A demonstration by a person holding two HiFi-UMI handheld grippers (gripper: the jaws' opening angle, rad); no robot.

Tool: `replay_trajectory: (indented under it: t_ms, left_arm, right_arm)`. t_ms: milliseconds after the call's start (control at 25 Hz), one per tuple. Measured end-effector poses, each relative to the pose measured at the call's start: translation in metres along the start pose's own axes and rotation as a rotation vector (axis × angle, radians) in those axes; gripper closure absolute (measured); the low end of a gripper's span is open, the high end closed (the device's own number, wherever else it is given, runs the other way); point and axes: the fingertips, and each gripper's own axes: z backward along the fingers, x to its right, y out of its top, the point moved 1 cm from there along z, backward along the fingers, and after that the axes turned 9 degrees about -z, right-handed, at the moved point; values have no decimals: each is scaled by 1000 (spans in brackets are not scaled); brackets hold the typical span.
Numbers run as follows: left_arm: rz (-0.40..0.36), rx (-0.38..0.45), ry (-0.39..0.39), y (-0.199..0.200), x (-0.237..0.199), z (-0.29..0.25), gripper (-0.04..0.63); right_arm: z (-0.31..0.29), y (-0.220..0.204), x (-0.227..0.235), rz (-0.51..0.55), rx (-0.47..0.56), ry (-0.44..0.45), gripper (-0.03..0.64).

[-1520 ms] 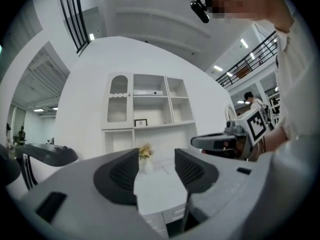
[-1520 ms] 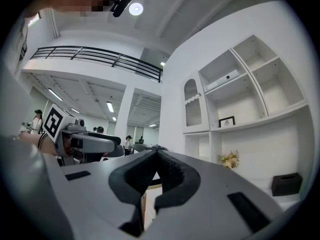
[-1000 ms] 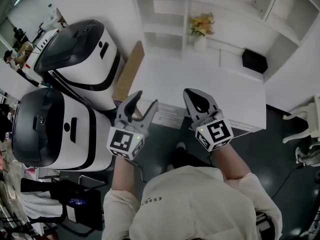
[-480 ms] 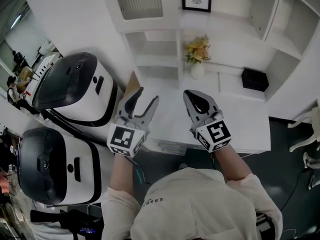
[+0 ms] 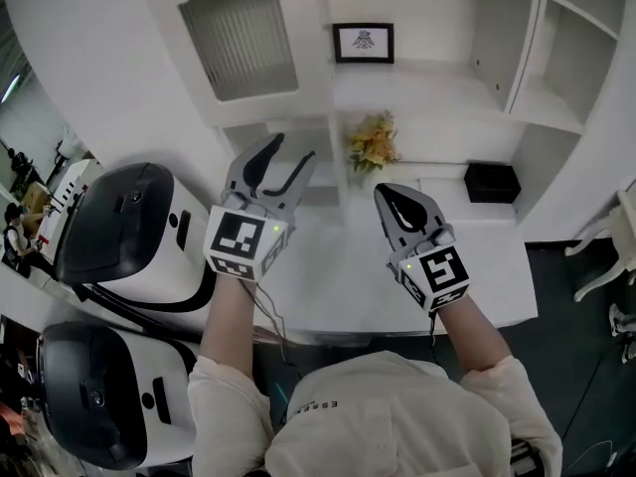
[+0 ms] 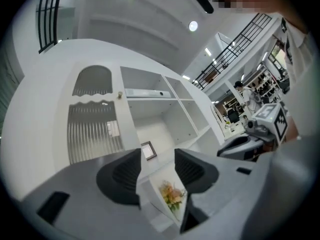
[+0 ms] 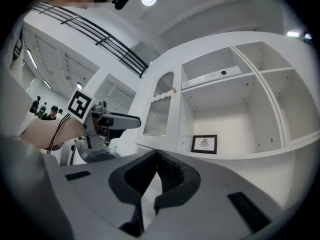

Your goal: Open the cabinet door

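Note:
The white cabinet door (image 5: 238,38) with a ribbed glass panel stands shut at the upper left of the shelving. In the left gripper view the door (image 6: 95,129) has a small knob (image 6: 120,95) on its right edge. My left gripper (image 5: 283,162) is open and empty, held below the door and pointing up towards it. The right gripper (image 5: 402,207) is shut on nothing, lower and to the right over the white counter (image 5: 328,266). From the right gripper view the door (image 7: 157,114) and its knob (image 7: 174,90) lie ahead, well beyond the jaws.
A vase of flowers (image 5: 370,147) stands on the counter between the grippers. A framed picture (image 5: 363,43) leans in the open shelf right of the door. A black box (image 5: 492,182) sits at the right. Two large white-and-black machines (image 5: 129,227) stand to the left.
Both grippers have risen from the counter's front edge towards the shelving, the left one higher. The ribbed door has come into the head view.

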Motion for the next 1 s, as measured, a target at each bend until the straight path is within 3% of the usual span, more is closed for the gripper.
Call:
replay_trajectory:
  t_ms: [360,680,800,1000]
  left_arm:
    - [-97,109,-13,59,-77,-70,388]
    - [-156,133,-14,100,-137,-110,388]
    - [-134,142,-7,117,-156,-123,388]
    - [-170,159,38,145,-171,-138,388]
  right_arm:
    - [-37,22,18,27,11,-104,601]
    - [-57,31,23,33,24,-123,601]
    - [-61,30,26,26,15,-129,603]
    - [-67,28,30,24,-10,-134,601]
